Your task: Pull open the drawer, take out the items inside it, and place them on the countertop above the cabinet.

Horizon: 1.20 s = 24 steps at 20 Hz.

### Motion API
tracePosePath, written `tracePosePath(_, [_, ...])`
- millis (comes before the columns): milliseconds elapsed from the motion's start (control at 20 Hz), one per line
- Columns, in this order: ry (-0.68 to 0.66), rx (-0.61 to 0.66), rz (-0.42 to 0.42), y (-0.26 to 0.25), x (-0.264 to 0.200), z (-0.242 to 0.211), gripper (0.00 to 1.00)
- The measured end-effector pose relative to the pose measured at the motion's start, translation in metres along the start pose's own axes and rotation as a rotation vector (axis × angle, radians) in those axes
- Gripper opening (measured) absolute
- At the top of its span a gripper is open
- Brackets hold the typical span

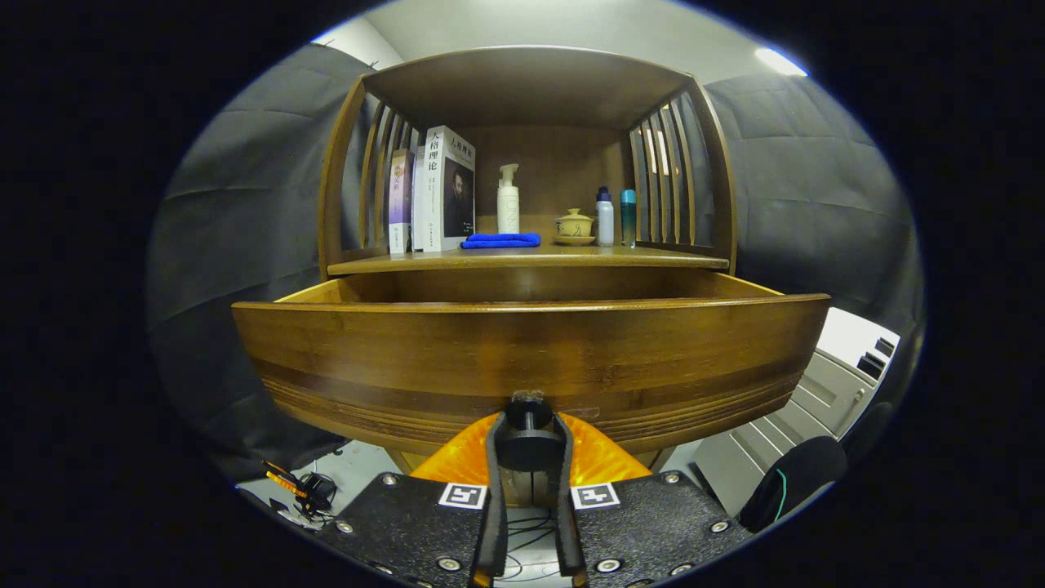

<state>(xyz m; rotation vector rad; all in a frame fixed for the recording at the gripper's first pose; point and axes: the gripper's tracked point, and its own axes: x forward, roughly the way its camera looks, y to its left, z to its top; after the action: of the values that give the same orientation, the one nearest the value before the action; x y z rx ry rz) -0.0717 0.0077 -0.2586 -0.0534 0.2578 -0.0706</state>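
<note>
Gripper (529,437) jaws narrowed, clamping the round dark knob (529,445) of the brown wooden drawer (531,351), drawer standing pulled open, its inside hidden.

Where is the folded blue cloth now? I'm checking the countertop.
In the gripper view, the folded blue cloth lies on the wooden countertop, before the white pump bottle, right of the upright books.

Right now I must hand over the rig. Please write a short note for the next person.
Gripper: fingers closed on the drawer knob, one on each side.
Drawer: pulled out from under the countertop. Its inside is hidden behind the front panel, so the items cannot be seen.
Done: drawer opened.
Left: release the knob, lift over the front, take the items out and place them on the countertop.
</note>
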Motion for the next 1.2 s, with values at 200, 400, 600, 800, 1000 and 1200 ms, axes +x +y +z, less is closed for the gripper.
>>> tracePosePath(200, [0.000, 0.024, 0.028, 0.004, -0.001, 0.000, 0.36])
tracePosePath(400, [-0.032, 0.020, 0.123, 0.015, -0.015, 0.018, 0.69])
tracePosePath(600, [-0.091, 0.030, 0.144, 0.019, -0.031, 0.067, 0.93])
tracePosePath(800, [-0.123, 0.023, 0.113, 0.011, -0.034, 0.117, 0.94])
tracePosePath(1000, [-0.113, 0.030, 0.083, 0.003, -0.023, 0.160, 0.94])
tracePosePath(1200, [-0.052, 0.042, 0.037, -0.006, 0.002, 0.194, 0.93])
